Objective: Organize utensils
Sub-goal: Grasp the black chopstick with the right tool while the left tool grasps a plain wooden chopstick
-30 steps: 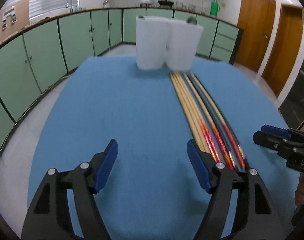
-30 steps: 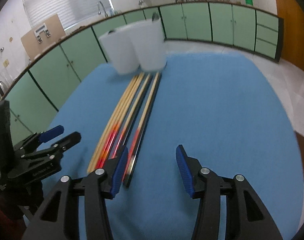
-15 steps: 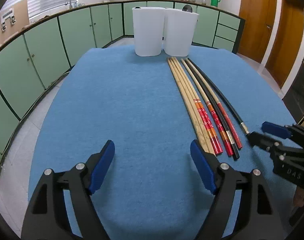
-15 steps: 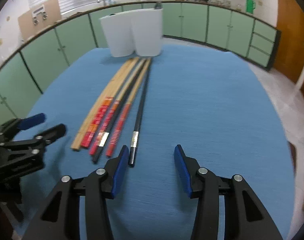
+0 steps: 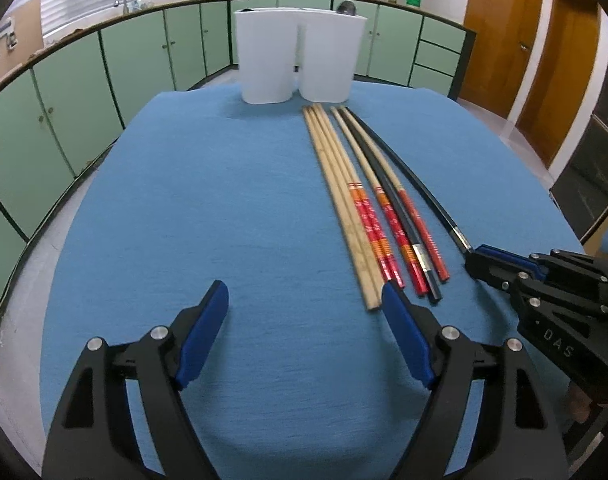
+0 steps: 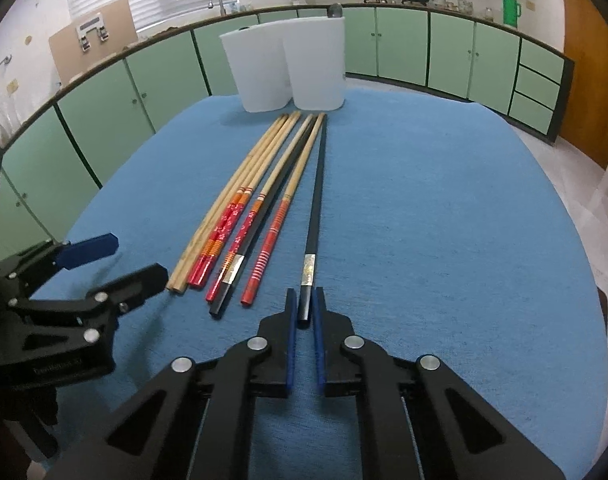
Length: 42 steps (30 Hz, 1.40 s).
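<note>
Pinching the black chopstick (image 6: 315,216) is the right gripper (image 6: 302,316) ("DAS" is read on it); the left gripper (image 5: 304,332) is held spread apart

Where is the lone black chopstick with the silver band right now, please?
In the right wrist view, the black chopstick lies on the blue tablecloth, rightmost of the chopstick row, with its near end between the closed fingers of the right gripper.

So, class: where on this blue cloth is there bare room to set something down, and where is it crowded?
Bare cloth lies left of the chopsticks, and right of the lone black chopstick. Crowded: the chopstick row and the two white containers at the far edge.
</note>
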Tool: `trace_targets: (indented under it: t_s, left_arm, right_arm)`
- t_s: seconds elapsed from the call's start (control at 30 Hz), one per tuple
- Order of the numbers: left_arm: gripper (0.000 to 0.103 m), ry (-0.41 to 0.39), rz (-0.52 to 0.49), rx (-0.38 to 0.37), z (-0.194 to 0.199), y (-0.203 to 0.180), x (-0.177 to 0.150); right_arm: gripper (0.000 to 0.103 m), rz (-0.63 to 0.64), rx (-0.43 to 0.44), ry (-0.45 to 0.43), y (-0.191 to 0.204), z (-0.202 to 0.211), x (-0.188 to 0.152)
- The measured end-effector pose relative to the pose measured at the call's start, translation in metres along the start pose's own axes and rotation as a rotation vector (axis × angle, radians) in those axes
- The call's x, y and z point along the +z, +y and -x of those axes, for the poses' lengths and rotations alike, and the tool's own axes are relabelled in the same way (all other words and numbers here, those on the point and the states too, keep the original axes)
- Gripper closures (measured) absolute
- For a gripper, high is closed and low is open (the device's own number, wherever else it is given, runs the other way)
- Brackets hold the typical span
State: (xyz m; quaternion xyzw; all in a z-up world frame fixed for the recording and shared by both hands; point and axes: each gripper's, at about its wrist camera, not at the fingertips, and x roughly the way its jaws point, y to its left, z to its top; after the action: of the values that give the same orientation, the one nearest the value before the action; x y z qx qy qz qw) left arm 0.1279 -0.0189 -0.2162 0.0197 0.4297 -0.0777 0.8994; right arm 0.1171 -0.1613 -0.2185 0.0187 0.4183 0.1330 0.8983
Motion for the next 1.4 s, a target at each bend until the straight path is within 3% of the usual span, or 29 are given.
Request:
trace_targets:
  t_s: [0.3, 0.47, 0.67, 0.83, 0.93, 1.1, 1.4]
  left_arm:
    - [0.023, 0.019, 0.062, 0.060, -0.005, 0.013, -0.002]
    - [0.025, 0.032, 0.020, 0.077, -0.007, 0.004, -0.001]
    - [0.041, 0.018, 0.015, 0.068, -0.009, -0.003, 0.003]
    - [0.078, 0.004, -0.007, 0.021, -0.007, -0.011, 0.002]
    - [0.095, 0.002, -0.012, 0.005, -0.008, -0.013, 0.002]
    - [0.097, -0.003, 0.017, -0.021, -0.002, -0.008, 0.005]
    - [0.097, -0.137, -0.021, 0.007, 0.060, -0.003, 0.026]
  right_arm:
    - [0.096, -0.018, -0.005, -0.003, -0.003, 0.001, -0.002]
    - [0.095, -0.018, 0.004, -0.006, -0.004, 0.002, -0.004]
    - [0.095, -0.021, 0.009, -0.004, -0.005, 0.001, -0.004]
    - [0.096, -0.025, 0.015, -0.005, -0.006, 0.001, -0.004]
    - [0.096, -0.011, 0.001, -0.009, -0.004, 0.002, -0.005]
    - [0.096, -0.012, 0.005, -0.023, -0.004, 0.012, -0.002]
    - [0.096, 0.012, -0.002, -0.127, -0.008, 0.058, 0.026]
